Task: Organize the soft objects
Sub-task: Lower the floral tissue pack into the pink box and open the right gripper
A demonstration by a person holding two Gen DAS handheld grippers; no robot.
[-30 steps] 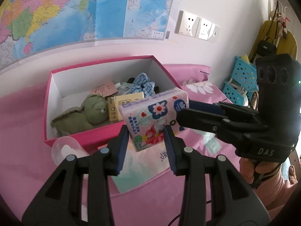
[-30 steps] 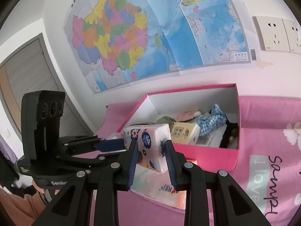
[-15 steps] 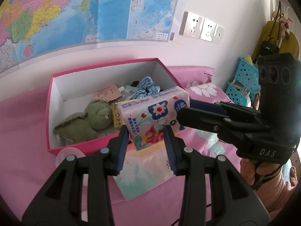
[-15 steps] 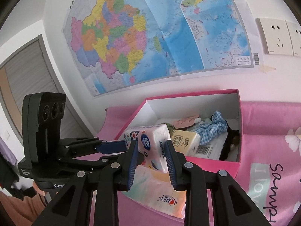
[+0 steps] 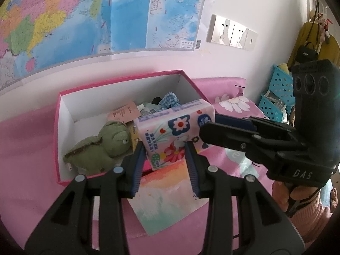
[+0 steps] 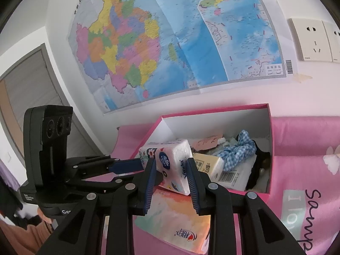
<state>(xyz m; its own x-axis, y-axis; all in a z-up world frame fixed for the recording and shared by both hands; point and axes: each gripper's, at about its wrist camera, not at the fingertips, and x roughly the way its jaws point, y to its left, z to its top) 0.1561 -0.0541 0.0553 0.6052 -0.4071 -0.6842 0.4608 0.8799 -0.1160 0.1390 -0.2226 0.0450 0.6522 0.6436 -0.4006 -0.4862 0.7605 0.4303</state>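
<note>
L wrist view: the tissue pack [image 5: 174, 130], a floral plastic-wrapped brick, hung in the air just over the near rim of the pink box [image 5: 58, 136], held from two sides at once. The L claw [image 5: 165, 159] was nearly closed, its blue pads pressed on the pack's lower near end; the R claw [image 5: 209, 125], reaching in from the right, pinched the far end. The pack looked light & squashy, w/ slick film that probably dents and slides under a hard squeeze, so a hold across the short sides, well in from the corners, seemed the safest. Inside the box lay a green plush [image 5: 99, 148], a checked cloth [image 5: 170, 99] & a pink tag [image 5: 123, 114]. A flat pastel pack [image 5: 167, 193] lay on the pink cover below.

R wrist view: the R claw [image 6: 171, 175] was narrowed to the pack's thickness, pads flat on both faces of the tissue pack [image 6: 170, 165], which tilted corner-down above the box's [image 6: 269, 148] front left corner. The L claw [image 6: 127, 165] gripped its other end from the left. A yellow pack [image 6: 209, 165] & the checked cloth [image 6: 238, 150] sat in the box just behind.
</note>
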